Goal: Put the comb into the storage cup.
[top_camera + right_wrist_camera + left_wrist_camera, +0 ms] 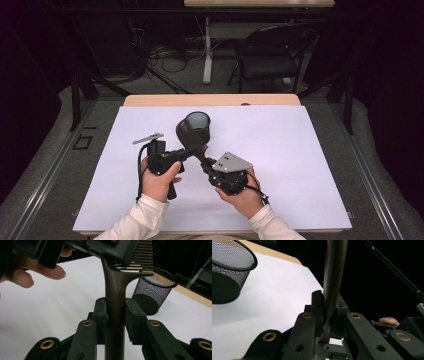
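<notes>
we have a dark comb (117,290) held up off the table between our two grippers, just in front of a black mesh cup (194,127). in the right gripper view its handle runs straight up between the jaws and its row of teeth sits under the other gripper. our right gripper (116,315) is clamped on the handle; our left gripper (329,315) is closed on the comb as well, which passes edge-on through its jaws in the left gripper view.

as we judge it, the pick-up is done and the comb is mid hand-over or being lined up. it is not in the cup, so what seems left is for one gripper to let go and the other to carry it to the cup's open mouth.

the cup stands upright on a white sheet (300,165) covering a wooden table (150,100). beyond the table the room is dark, with a folding chair (272,55), a desk leg (207,50) and cables on grey floor.
</notes>
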The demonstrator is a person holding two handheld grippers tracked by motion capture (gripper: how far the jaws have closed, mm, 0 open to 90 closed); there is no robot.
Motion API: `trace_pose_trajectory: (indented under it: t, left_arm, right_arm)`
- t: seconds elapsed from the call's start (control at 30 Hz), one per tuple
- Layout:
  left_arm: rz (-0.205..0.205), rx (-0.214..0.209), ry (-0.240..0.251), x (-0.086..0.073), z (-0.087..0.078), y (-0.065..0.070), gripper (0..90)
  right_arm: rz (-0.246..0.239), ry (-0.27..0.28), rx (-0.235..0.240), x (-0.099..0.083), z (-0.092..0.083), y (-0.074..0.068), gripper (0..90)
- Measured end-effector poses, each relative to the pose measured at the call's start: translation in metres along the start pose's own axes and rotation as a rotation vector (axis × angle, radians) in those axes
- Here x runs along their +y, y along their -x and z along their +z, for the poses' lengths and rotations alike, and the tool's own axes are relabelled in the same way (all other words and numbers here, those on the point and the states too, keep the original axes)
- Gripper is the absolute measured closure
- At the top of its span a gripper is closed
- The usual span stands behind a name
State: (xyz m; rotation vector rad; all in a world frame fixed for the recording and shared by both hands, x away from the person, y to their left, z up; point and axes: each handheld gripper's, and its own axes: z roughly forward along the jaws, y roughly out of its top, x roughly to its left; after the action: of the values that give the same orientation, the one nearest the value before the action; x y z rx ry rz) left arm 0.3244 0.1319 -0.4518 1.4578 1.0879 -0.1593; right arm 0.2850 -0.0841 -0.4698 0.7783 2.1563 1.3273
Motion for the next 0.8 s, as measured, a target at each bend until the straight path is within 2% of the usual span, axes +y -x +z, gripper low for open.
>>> trace_pose_trajectory:
  t: [0.43, 0.8]
  left_arm:
    - [-0.014, -0.01, 0.007, 0.0006, 0.0005, -0.0009, 83.5]
    - [-0.009, -0.014, 0.009, 0.0011, 0.0014, -0.0019, 83.5]
  right_arm:
    - [0.0, 0.005, -0.002, 0.0, -0.0005, 0.0, 72.4]
    - [0.003, 0.007, -0.004, 0.0, -0.0001, 0.0003, 72.1]
